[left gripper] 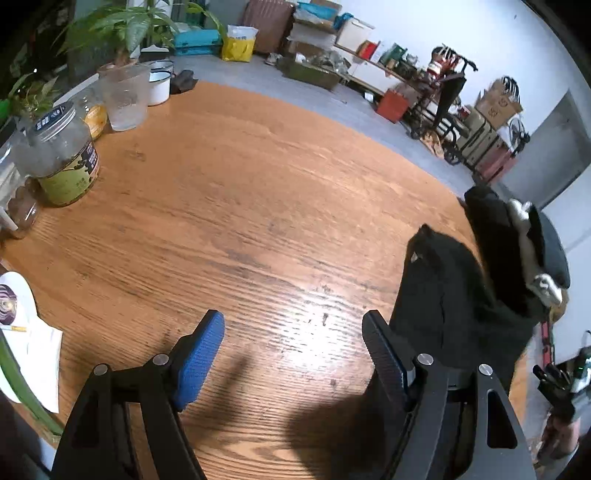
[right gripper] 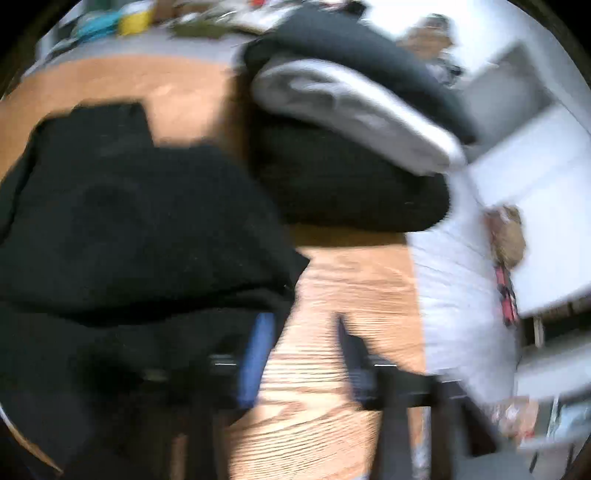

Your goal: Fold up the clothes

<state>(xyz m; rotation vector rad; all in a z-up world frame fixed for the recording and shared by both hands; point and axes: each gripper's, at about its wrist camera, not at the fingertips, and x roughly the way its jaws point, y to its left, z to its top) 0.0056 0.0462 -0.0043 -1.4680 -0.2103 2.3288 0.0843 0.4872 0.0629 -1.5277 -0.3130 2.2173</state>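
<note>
Underneath everything lies a wooden table (left gripper: 240, 192) with orange-brown, strongly streaked grain and a bright glare patch near its middle. Beyond the table's far edge the room has a grey floor, white walls, and shelves crowded with boxes and bags. Along the table's left edge stand a lidded glass jar (left gripper: 59, 158) with a green label, a clear ribbed plastic cup (left gripper: 123, 98), a white enamel mug (left gripper: 159, 86) and leafy potted plants (left gripper: 125, 29).

The left gripper (left gripper: 293, 354) hangs over bare wood with its blue-padded fingers spread wide, holding nothing. Just right of it a black garment (left gripper: 443, 295) lies on the table, soft and matte; its long axis runs from the table's near edge toward the far right, ending in a squared corner.

At the table's right end sits a stack of folded clothes (right gripper: 351, 147): black below, a rounded grey roll across it, dark fabric on top.

The right wrist view is motion-blurred. The right gripper (right gripper: 303, 365) has its fingers apart over the wood, with the black garment draped beside and over its left finger, nothing clamped.
</note>
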